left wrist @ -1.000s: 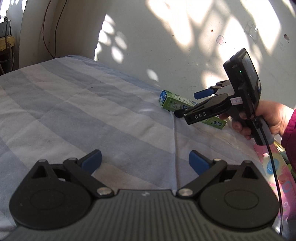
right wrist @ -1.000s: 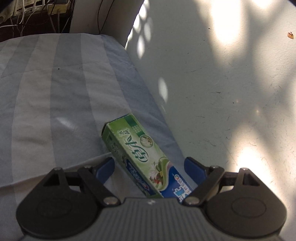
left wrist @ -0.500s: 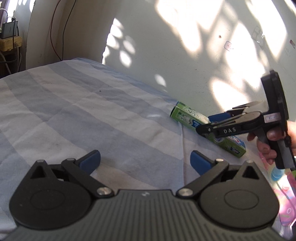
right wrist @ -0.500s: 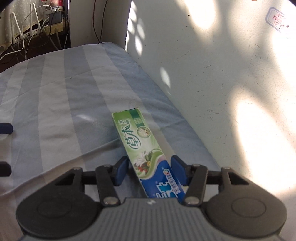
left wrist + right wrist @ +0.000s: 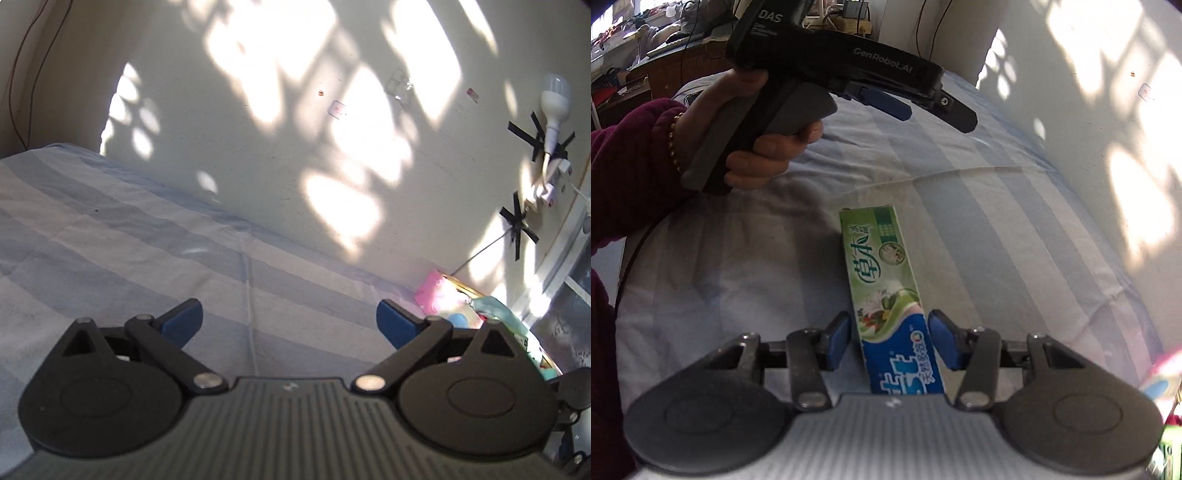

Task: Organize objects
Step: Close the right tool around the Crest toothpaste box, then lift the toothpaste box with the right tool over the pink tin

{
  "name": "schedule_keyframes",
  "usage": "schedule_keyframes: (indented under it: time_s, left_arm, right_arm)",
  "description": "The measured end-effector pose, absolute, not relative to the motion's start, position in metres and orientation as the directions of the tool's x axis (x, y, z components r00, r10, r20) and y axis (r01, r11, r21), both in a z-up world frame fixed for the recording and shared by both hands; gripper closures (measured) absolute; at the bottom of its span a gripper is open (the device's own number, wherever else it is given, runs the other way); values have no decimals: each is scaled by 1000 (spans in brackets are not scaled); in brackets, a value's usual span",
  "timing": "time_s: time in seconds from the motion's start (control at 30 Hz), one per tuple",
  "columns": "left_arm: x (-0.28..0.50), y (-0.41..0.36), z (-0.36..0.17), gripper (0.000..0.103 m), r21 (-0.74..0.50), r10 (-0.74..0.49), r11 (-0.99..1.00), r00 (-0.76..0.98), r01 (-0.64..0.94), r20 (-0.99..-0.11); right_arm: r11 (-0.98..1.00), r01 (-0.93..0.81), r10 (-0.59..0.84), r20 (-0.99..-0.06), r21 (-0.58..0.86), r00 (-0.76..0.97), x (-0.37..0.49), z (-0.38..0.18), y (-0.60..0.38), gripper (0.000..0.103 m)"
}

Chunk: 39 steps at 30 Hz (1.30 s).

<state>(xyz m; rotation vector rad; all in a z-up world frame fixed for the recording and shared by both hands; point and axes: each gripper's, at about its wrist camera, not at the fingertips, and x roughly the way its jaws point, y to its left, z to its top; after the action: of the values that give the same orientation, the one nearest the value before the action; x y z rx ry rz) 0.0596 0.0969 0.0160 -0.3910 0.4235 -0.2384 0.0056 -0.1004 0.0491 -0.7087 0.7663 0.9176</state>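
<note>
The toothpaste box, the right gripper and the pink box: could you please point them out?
toothpaste box (image 5: 882, 280), right wrist view, printed top face.
right gripper (image 5: 891, 341), right wrist view, between fingertips.
pink box (image 5: 439, 295), left wrist view, sunlit lid.

Right gripper (image 5: 891, 341): fingers closed onto the box (image 5: 886, 284) sides. Left gripper (image 5: 289, 322): fingers spread wide, raised beyond box, left hand (image 5: 759, 133) around handle.

Black left gripper (image 5: 923, 107), blue pads (image 5: 184, 320); maroon sleeve (image 5: 631, 162); beaded bracelet (image 5: 675, 147)

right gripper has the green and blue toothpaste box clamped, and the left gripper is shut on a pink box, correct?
Not quite. The left gripper is open and holds nothing, as the left wrist view shows. The right gripper does have the toothpaste box clamped.
</note>
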Motion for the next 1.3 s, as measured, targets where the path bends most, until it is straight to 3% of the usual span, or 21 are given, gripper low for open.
schedule_keyframes:
  time_s: [0.1, 0.27, 0.33, 0.47, 0.67, 0.77, 0.83, 1.03, 1.3]
  left_arm:
    - [53, 83, 18, 4, -403, -399, 879, 855, 254, -332]
    - [34, 63, 24, 8, -382, -476, 858, 810, 343, -342]
    - [28, 59, 23, 10, -374, -487, 857, 794, 354, -364]
    - [21, 50, 14, 23, -354, -459, 880, 755, 316, -469]
    - [17, 38, -9, 22, -368, -465, 880, 707, 301, -533]
    - [15, 28, -7, 24, -349, -462, 883, 703, 313, -541]
    - [12, 22, 0, 24, -336, -455, 889, 698, 312, -554]
    - [1, 2, 39, 29, -307, -478, 877, 741, 371, -471]
    - [23, -84, 93, 29, -240, -542, 840, 765, 486, -348]
  right_arm:
    - [597, -785, 476, -715, -164, 512, -35, 57, -147, 32]
    - [792, -611, 498, -569, -10, 655, -78, 46, -212, 25]
    - [817, -576, 487, -560, 21, 670, -82, 37, -222, 25]
    - [851, -524, 437, -587, 26, 682, -75, 26, -232, 25]
    - [853, -516, 452, -592, 70, 667, -63, 12, -232, 29]
    - [850, -526, 445, -580, 34, 682, -65, 10, -225, 43]
    - [862, -506, 425, -578, 25, 697, -67, 10, -226, 44]
    - [887, -462, 410, -482, 11, 775, -89, 25, -248, 45]
    - [945, -325, 294, -336, -39, 895, -85, 63, -314, 45]
